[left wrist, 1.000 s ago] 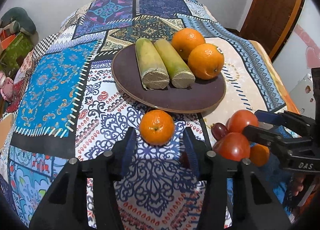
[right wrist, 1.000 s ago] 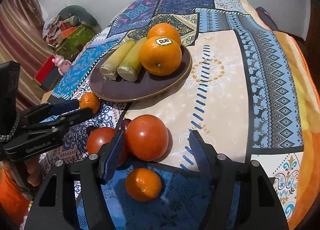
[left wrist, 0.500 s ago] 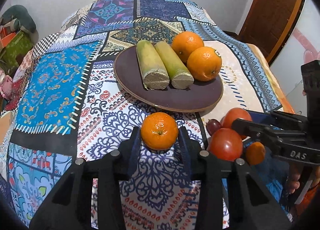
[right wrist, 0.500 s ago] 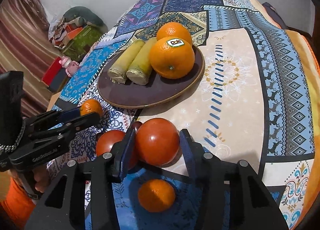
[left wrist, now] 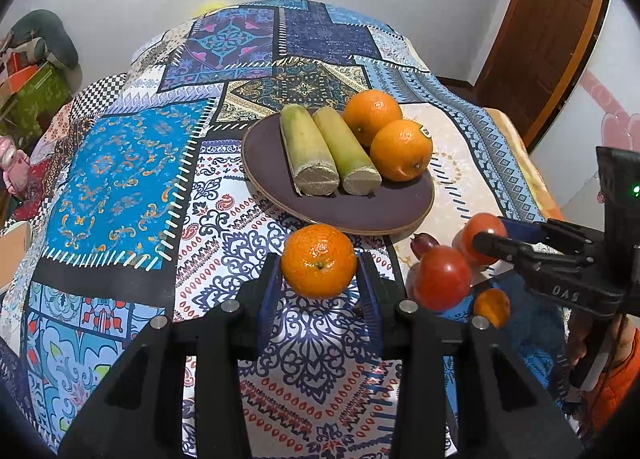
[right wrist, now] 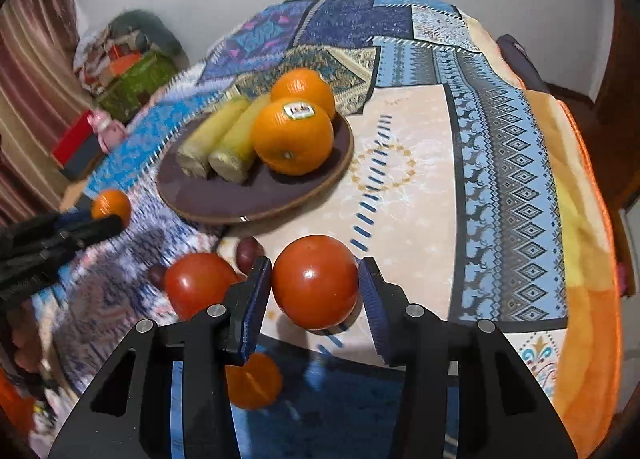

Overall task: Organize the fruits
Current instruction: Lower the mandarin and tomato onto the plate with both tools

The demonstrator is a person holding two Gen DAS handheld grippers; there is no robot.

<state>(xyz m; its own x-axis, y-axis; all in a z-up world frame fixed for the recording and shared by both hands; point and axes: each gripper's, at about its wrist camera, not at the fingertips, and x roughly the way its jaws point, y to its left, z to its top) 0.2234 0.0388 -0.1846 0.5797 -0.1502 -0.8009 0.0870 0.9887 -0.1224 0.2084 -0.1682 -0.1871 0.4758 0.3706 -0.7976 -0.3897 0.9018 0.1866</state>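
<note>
2 grippers work at once, each taking 1 loose fruit near the dark plate [left wrist: 384,219], which reads as the collecting place since it already carries 2 oranges [left wrist: 401,150] and 2 cut green stalks [left wrist: 310,151] laid side by side. Judging by the task, the loose pieces on the patterned cloth [left wrist: 120,187] are bound for that plate. The left gripper [left wrist: 319,279] has its fingers narrowed around a mandarin [left wrist: 319,265], both blue pads touching its sides; the fruit sits just in front of the plate rim, and whether it is off the cloth I cannot tell. The right gripper [right wrist: 315,291] is closed to about the width of a red tomato [right wrist: 315,281], the left pad against it and the right pad touching or nearly so; a shadow beneath suggests it is raised slightly. Beside it lie a second tomato [right wrist: 196,285], a small dark fruit [right wrist: 249,251] and another mandarin [right wrist: 256,383], the last partly hidden under the right gripper's left finger.
</note>
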